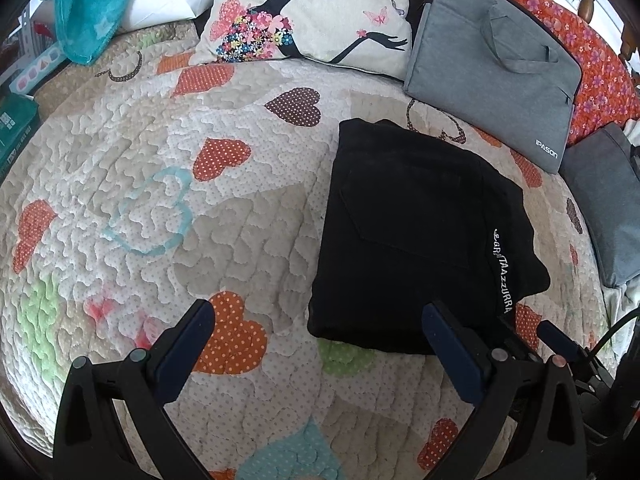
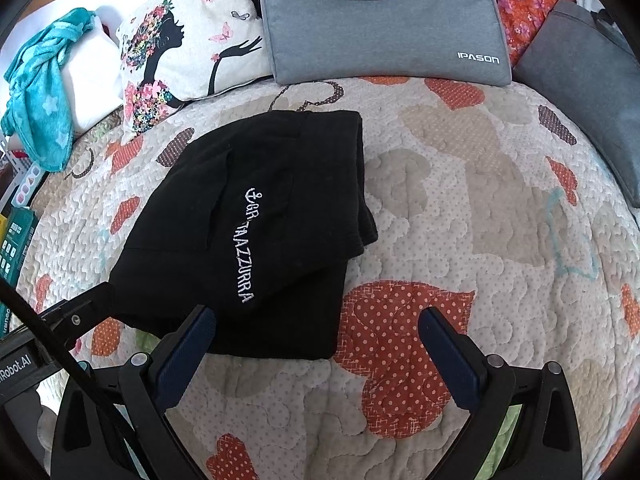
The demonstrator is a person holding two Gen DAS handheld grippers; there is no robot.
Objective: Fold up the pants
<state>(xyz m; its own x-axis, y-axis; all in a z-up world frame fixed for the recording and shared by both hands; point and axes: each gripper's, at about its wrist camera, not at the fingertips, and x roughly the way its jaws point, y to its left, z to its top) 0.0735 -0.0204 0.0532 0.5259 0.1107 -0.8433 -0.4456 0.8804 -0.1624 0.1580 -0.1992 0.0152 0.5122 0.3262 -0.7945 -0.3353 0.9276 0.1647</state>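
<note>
Black pants [image 2: 256,236], folded soft rectangle

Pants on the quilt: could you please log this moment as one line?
pants: folded, on quilt | left tongs: open, empty | right tongs: open, empty | laptop bag: behind pants

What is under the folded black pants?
The black pants lie folded in a stack on the heart-patterned quilt, which shows all around them. Lower fabric layers peek out at the edges; whatever lies beneath the stack is covered.
</note>
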